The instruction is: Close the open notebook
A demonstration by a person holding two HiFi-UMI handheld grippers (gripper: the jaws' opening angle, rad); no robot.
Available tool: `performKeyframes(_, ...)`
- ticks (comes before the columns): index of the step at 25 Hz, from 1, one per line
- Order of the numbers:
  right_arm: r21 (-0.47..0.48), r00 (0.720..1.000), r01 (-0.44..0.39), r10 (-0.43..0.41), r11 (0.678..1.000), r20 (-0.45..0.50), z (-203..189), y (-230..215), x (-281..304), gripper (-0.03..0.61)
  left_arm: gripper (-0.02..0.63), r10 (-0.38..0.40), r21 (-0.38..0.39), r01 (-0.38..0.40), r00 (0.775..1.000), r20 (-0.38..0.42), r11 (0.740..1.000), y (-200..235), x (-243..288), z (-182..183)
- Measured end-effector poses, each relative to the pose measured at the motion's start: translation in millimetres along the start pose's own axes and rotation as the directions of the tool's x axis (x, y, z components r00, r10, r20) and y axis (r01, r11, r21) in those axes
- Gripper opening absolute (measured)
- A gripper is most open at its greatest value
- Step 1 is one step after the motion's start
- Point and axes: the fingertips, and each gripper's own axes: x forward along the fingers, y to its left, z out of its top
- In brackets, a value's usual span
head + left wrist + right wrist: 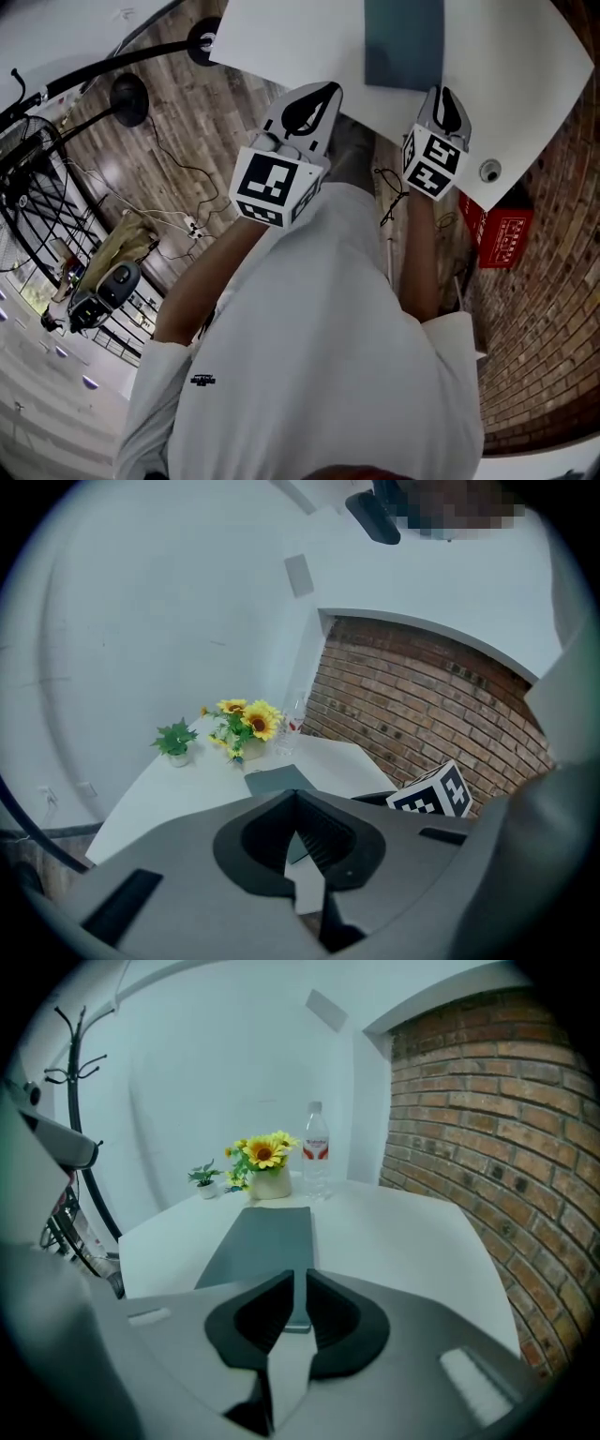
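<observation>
The notebook (403,42) is dark teal and lies shut and flat on the white table (506,84). My right gripper (441,94) hovers just short of its near edge. In the right gripper view the jaws (300,1277) stand slightly apart, and the notebook (262,1241) shows through the gap, not pinched. My left gripper (323,94) hangs over the table's near edge, left of the notebook. In the left gripper view its fingertips (297,794) meet with nothing between them, and the notebook (277,780) lies beyond.
At the table's far end stand a vase of sunflowers (265,1171), a water bottle (316,1162) and a small potted plant (205,1182). A brick wall (487,1129) runs along the right. A red box (502,234) sits on the floor below the table edge.
</observation>
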Motion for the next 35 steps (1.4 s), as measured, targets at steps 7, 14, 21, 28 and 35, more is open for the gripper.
performKeyframes(7,-0.054,0.997,-0.061,0.064,0.997,0.051,35.5,21.0,-19.7,0.01,0.009,-0.001,-0.003,0.001,0.999,0.032,1.0,-0.5,-12.3,11.9)
performKeyframes(14,-0.068,0.985,-0.125,0.132,0.99,0.115,65.9,40.7,-44.1,0.009,0.009,0.016,-0.02,-0.015,0.996,0.09,1.0,5.9,-31.3,31.9)
performKeyframes(21,-0.088,0.968,-0.189,0.201,0.978,0.152,96.1,66.2,-64.5,0.009,0.009,0.033,-0.056,-0.026,0.991,0.13,0.998,17.5,-50.8,43.8)
performKeyframes(28,-0.144,0.938,-0.238,0.266,0.961,0.222,135.8,90.5,-86.5,0.009,0.009,0.054,-0.071,-0.041,0.982,0.181,0.997,26.4,-74.2,57.1)
performKeyframes(35,-0.179,0.892,-0.32,0.36,0.93,0.275,172.5,118.6,-110.4,0.009,0.009,0.098,-0.079,-0.082,0.967,0.235,0.994,42.6,-97.5,76.2)
